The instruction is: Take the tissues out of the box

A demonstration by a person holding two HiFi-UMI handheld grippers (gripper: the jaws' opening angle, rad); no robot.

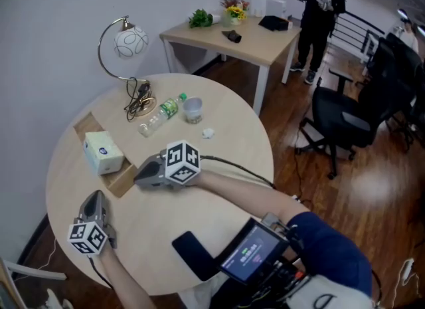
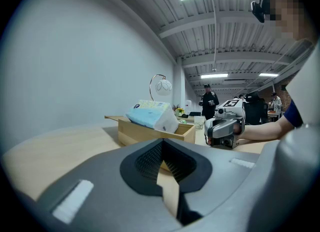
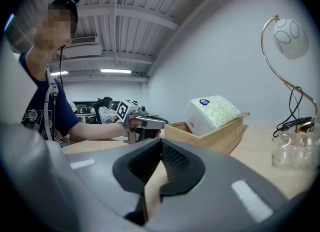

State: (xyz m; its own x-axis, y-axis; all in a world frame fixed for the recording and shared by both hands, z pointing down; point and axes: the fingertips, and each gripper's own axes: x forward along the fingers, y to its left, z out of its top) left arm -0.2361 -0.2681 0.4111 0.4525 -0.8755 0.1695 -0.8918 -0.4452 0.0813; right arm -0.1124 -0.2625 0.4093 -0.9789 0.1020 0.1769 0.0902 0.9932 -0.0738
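Observation:
A pack of tissues (image 1: 103, 151) with a pale blue and white wrapper lies in a low open wooden box (image 1: 123, 179) at the left of the round table (image 1: 219, 195). My right gripper (image 1: 138, 177) rests just right of the box's near end, jaws together and empty. My left gripper (image 1: 95, 199) lies on the table in front of the box, also shut and empty. In the left gripper view the tissues (image 2: 150, 115) stick up over the box (image 2: 150, 135) ahead of the gripper (image 2: 162, 147). The right gripper view shows the tissues (image 3: 212, 114) and box (image 3: 210, 135) beyond that gripper (image 3: 161, 147).
Beyond the box stand a lamp (image 1: 126, 42) with its cable, a lying plastic bottle (image 1: 161, 115), a glass cup (image 1: 192, 109) and a scrap of paper (image 1: 208, 133). A black phone (image 1: 192, 254) lies near the front edge. Behind are a second table (image 1: 232, 38), an office chair (image 1: 339, 125) and a standing person (image 1: 322, 8).

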